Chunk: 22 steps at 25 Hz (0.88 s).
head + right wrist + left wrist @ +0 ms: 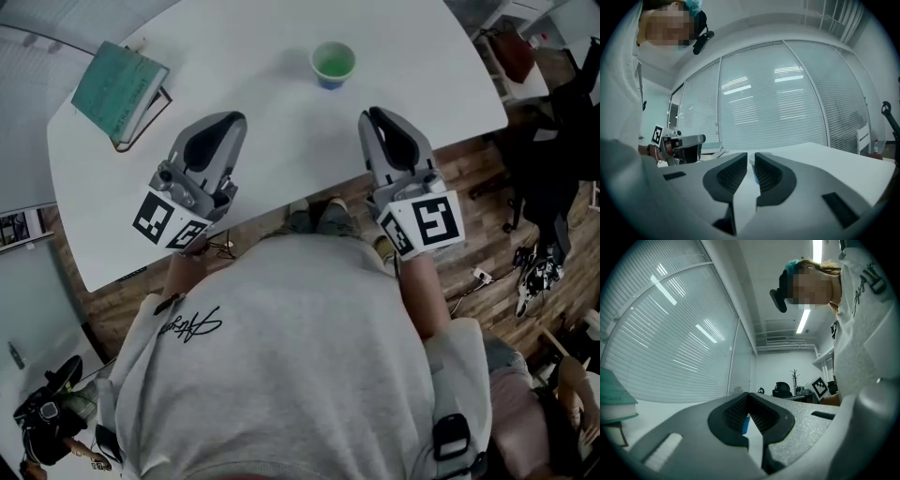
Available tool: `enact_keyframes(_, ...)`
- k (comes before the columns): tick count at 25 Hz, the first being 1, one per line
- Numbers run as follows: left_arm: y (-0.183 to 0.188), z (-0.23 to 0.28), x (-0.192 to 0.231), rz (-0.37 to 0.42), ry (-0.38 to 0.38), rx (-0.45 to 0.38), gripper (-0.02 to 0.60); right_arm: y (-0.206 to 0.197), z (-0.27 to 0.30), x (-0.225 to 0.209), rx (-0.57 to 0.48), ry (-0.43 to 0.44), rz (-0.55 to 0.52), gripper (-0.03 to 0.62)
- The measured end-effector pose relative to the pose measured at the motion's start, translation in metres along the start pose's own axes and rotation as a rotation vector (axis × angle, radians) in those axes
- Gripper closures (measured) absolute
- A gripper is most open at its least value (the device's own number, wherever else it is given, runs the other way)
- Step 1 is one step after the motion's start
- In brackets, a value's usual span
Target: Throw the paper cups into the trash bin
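A paper cup (333,64), blue outside and green inside, stands upright on the white table (262,56), towards its far side. My left gripper (238,118) hovers over the table's near edge, left of the cup and short of it. Its jaw tips touch, with nothing held (748,394). A blue sliver of the cup (745,423) shows through the slit below the tips. My right gripper (368,112) is level with it, just right of the cup and nearer to me. Its jaws stand a thin slit apart with nothing between them (751,155). No trash bin is in view.
A teal book (120,86) lies on a stand at the table's far left. The table's curved near edge runs just under both grippers. On the wood floor to the right stand dark bags and cables (544,178). Blinds (787,103) cover the windows beyond the table.
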<state>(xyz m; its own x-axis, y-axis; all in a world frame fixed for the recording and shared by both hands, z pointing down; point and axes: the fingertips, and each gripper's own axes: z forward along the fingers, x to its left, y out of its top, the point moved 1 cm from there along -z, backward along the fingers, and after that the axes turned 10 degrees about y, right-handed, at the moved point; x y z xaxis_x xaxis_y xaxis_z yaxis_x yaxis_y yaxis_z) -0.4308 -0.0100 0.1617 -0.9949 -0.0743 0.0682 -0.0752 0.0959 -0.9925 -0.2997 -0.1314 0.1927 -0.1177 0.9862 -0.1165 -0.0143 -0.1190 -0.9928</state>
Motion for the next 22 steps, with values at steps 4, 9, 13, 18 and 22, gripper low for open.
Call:
enact_keyframes(4, -0.002, 0.001, 0.002, 0.004, 0.034, 0.008, 0.577, -0.011, 0.011, -0.007, 0.061, 0.03, -0.002, 0.48)
enact_keyframes(9, -0.004, 0.001, 0.005, 0.0, 0.071, 0.014, 0.578, -0.025, 0.025, -0.014, 0.12, 0.06, -0.023, 0.423)
enact_keyframes(13, -0.004, 0.002, 0.007, 0.002, 0.087, 0.015, 0.577, -0.033, 0.034, -0.021, 0.146, 0.065, -0.006, 0.362)
enact_keyframes(18, -0.008, 0.0, 0.008, -0.014, 0.096, 0.014, 0.577, -0.038, 0.05, -0.025, 0.172, 0.066, 0.0, 0.336)
enact_keyframes(22, -0.007, -0.001, 0.01, -0.016, 0.104, 0.013, 0.577, -0.047, 0.064, -0.033, 0.208, 0.059, 0.019, 0.319)
